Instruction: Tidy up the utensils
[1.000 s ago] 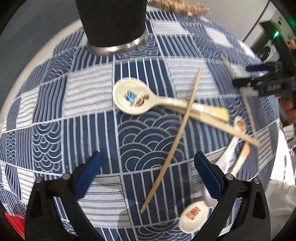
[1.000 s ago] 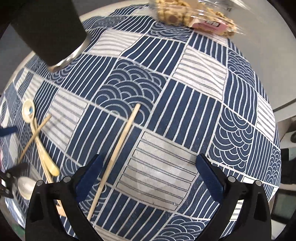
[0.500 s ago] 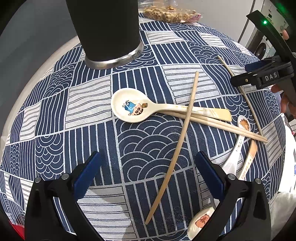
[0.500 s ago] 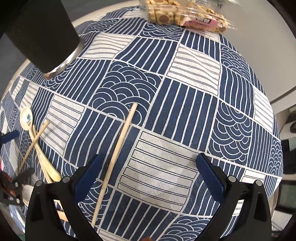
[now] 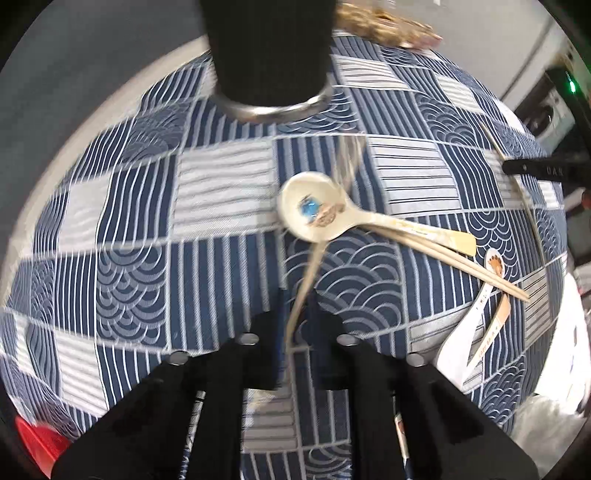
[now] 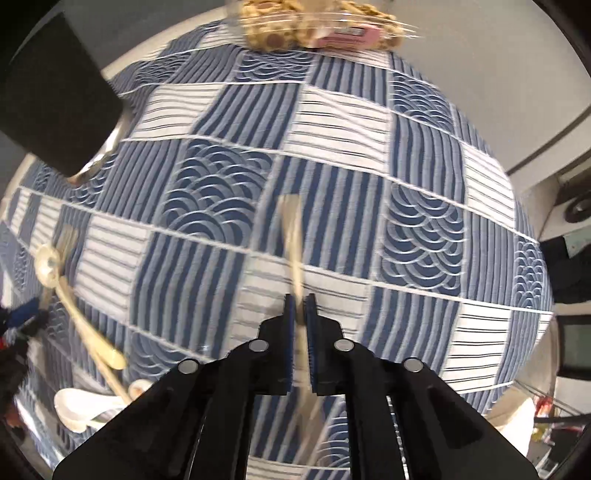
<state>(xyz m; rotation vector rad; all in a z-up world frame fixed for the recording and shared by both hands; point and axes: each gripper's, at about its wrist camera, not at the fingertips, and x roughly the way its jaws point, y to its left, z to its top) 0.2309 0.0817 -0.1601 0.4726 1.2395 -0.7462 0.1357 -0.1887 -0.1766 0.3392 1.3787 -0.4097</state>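
My left gripper (image 5: 297, 314) is shut on a wooden chopstick (image 5: 314, 254) that points forward past a cream cartoon spoon (image 5: 314, 212). That spoon lies on the blue patterned cloth (image 5: 122, 266) with another chopstick (image 5: 461, 262) beside its handle. My right gripper (image 6: 300, 314) is shut on a second wooden chopstick (image 6: 291, 236), which sticks out ahead over the cloth (image 6: 417, 229). The black cup with a metal rim (image 5: 269, 55) stands at the far side; it also shows in the right wrist view (image 6: 55, 99). Both views are motion-blurred.
A white spoon (image 5: 465, 347) and a small wooden spoon (image 5: 495, 325) lie at the right. A snack bag (image 6: 321, 26) sits at the cloth's far edge. A red object (image 5: 40, 439) is at the lower left. The cream spoon (image 6: 55, 273) and white spoon (image 6: 85, 406) show left in the right wrist view.
Both grippers have closed, each on a chopstick. The left chopstick has swung off the table pile and now points ahead past the cream spoon; the right one now lies straight ahead.
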